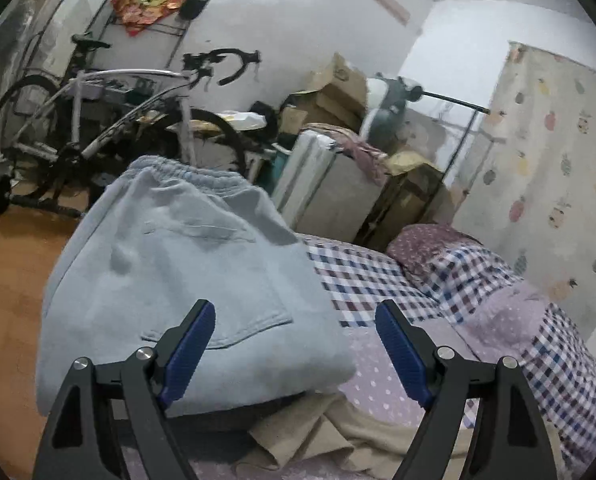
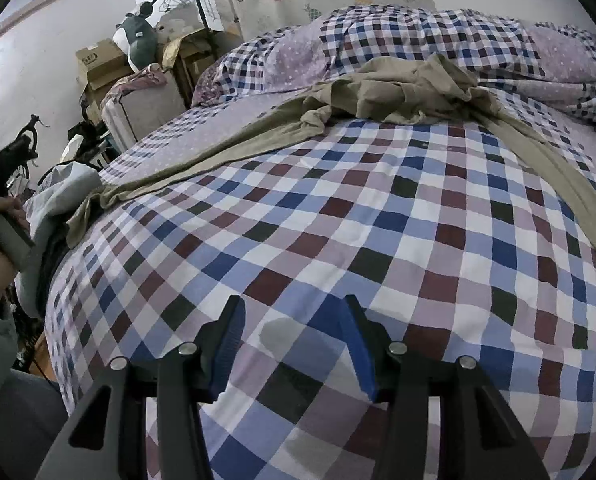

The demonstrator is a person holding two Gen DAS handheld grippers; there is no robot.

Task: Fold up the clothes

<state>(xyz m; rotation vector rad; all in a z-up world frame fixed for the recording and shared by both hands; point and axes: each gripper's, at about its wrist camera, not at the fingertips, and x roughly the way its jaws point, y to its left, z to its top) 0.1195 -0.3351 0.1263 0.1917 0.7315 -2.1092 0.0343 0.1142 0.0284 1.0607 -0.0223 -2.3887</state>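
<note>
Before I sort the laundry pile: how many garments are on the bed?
2. Light blue sweatpants lie folded at the bed's left edge, ahead of the open left claw. A crumpled beige garment sprawls across the bed, beyond the open right claw. More may be hidden underneath.

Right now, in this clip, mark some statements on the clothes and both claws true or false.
1. The left claw is open and holds nothing. True.
2. The right claw is clamped on the beige garment. False: it is open above the checked bedsheet, and the beige garment lies further up the bed.
3. The light blue trousers lie folded in front of the left claw. True.
4. The beige garment is neatly folded. False: it lies crumpled and spread out.
5. A bicycle stands beyond the bed. True.
</note>
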